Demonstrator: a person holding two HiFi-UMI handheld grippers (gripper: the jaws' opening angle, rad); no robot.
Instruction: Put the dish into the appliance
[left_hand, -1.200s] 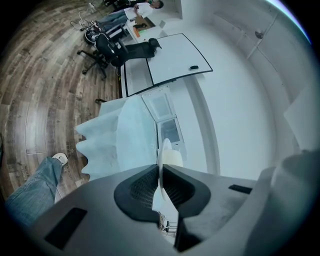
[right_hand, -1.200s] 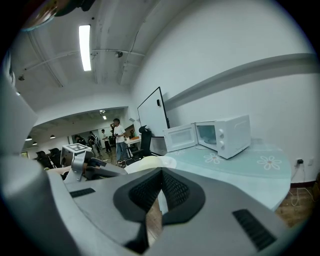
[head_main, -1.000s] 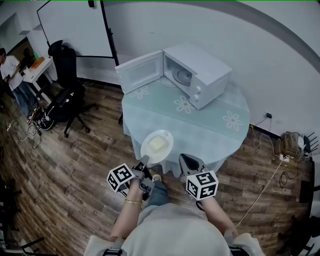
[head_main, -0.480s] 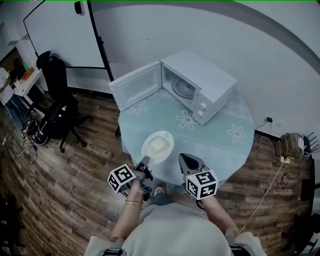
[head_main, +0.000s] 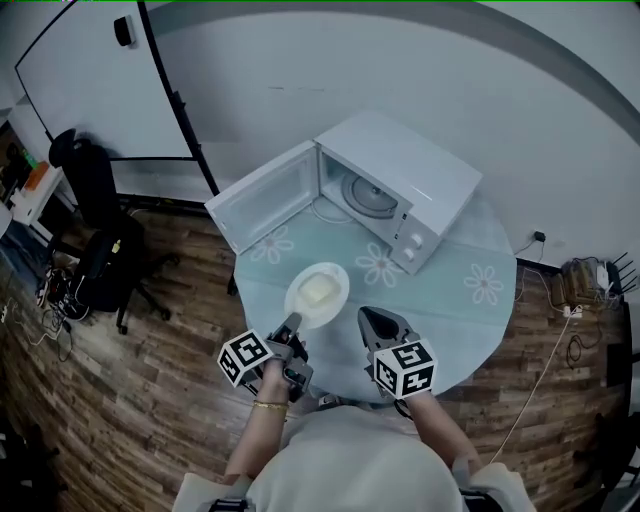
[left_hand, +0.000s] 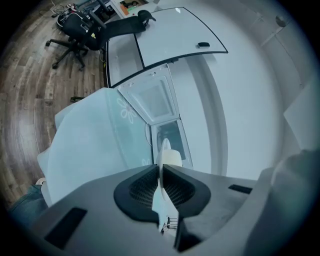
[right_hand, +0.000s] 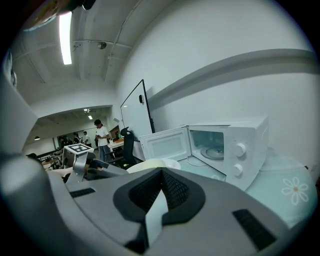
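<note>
A white plate (head_main: 316, 294) with a pale yellow food piece on it hangs over the near part of the round table. My left gripper (head_main: 291, 324) is shut on its near rim. In the left gripper view the plate (left_hand: 163, 159) stands edge-on between the pads. The white microwave (head_main: 397, 187) sits at the table's far side with its door (head_main: 262, 201) swung open to the left and a glass turntable inside. Just right of the plate, my right gripper (head_main: 376, 320) is shut and empty. The right gripper view shows the microwave (right_hand: 227, 145) ahead and the plate (right_hand: 152, 164) to the left.
The table (head_main: 455, 295) has a pale green cloth with flower prints. A black office chair (head_main: 100, 250) and a whiteboard (head_main: 80, 90) stand at the left. Cables and a box (head_main: 580, 285) lie on the wood floor at the right. People (right_hand: 101, 135) stand far back.
The person has stepped closer to the table. The plate, still held by my left gripper, now hangs further over the table and nearer the open microwave. The right gripper kept its place beside it.
</note>
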